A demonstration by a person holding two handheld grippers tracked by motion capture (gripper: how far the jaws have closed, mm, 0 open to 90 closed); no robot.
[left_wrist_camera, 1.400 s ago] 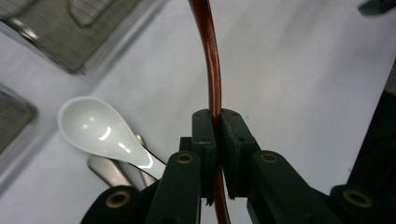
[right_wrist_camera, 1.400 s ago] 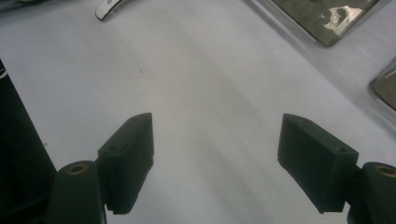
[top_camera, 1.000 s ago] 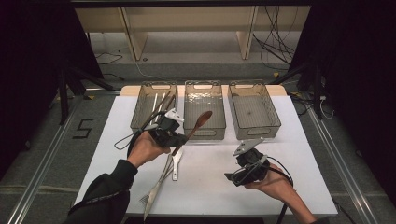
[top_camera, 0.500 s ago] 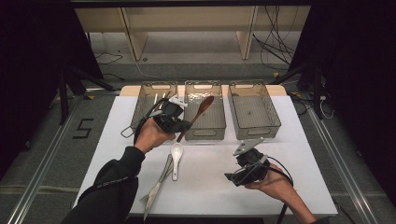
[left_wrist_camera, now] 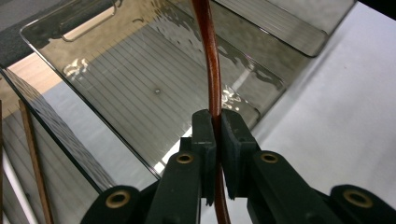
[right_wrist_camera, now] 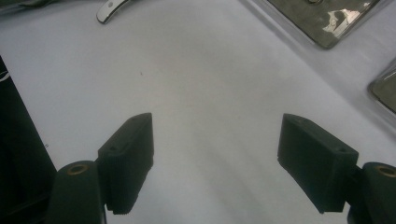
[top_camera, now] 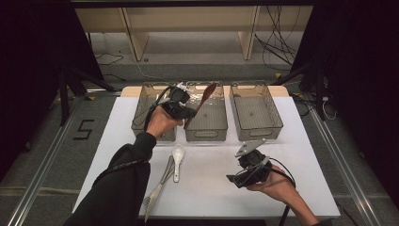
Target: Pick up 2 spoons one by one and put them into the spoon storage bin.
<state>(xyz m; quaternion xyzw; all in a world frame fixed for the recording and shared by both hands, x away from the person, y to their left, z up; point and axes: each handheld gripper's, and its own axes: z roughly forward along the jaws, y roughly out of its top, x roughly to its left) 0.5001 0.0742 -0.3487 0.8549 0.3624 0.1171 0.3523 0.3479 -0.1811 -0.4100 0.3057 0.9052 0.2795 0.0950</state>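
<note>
Where shelving looms, white table (top_camera: 301,155), grey floor (top_camera: 51,155).

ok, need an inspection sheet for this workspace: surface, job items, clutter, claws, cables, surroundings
Surface: white table, bare between the items.
Job's things: brown wooden spoon in the left claw, above the middle bin; left bin holds utensils, too hidden to name; right bin looks empty.
Clutter: white spoon and metal fork lying on the table near the front.
Grippers: left claw shut on the spoon's handle; right claw open above bare table, nothing between its jaws.
Cables: one trails from each claw; loose cables on the floor behind the table.
Surroundings: wooden shelf frame behind, dark drapes at both sides.
</note>
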